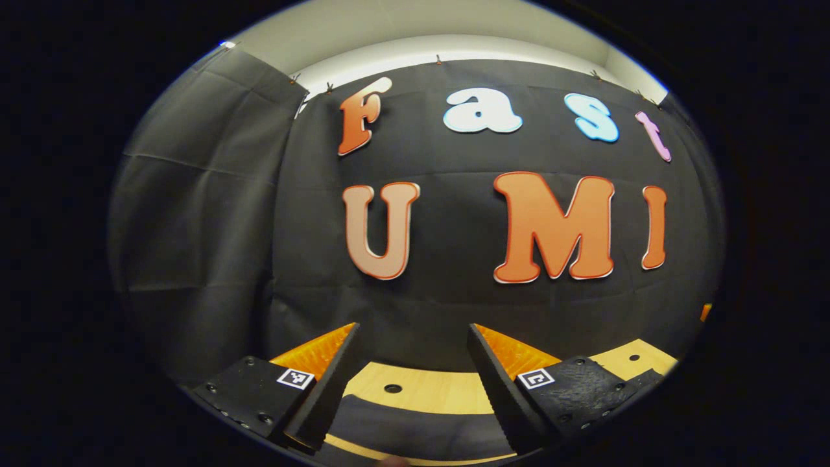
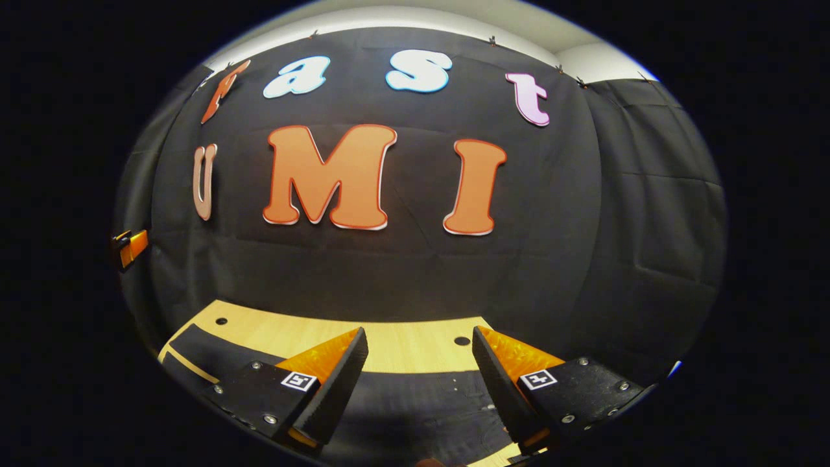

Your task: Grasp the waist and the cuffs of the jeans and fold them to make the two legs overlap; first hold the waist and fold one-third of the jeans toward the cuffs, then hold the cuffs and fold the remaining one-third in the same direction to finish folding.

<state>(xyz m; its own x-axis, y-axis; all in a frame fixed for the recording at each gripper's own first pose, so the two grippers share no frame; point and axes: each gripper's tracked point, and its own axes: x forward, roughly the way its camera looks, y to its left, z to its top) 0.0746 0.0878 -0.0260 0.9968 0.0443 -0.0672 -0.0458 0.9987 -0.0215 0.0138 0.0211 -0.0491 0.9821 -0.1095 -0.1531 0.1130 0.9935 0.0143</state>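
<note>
Left gripper: fingers spread, holding nothing.
Right gripper: fingers spread, holding nothing.
Jeans: dark cloth on the wooden counter, below both grippers, short of the far edge.
Risk: both cameras look at the wall; a descent may miss waist or cuffs.

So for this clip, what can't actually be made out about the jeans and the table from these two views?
- Dark fabric on the pale wooden table, right gripper view: cut off by the lower edge and the open right tool; waist or cuffs, cannot tell.
- Left gripper view, dark fabric: mostly behind the open left tool, unlit.
- Small orange-black object, left edge of the right gripper view: cropped, too small to identify.
</note>
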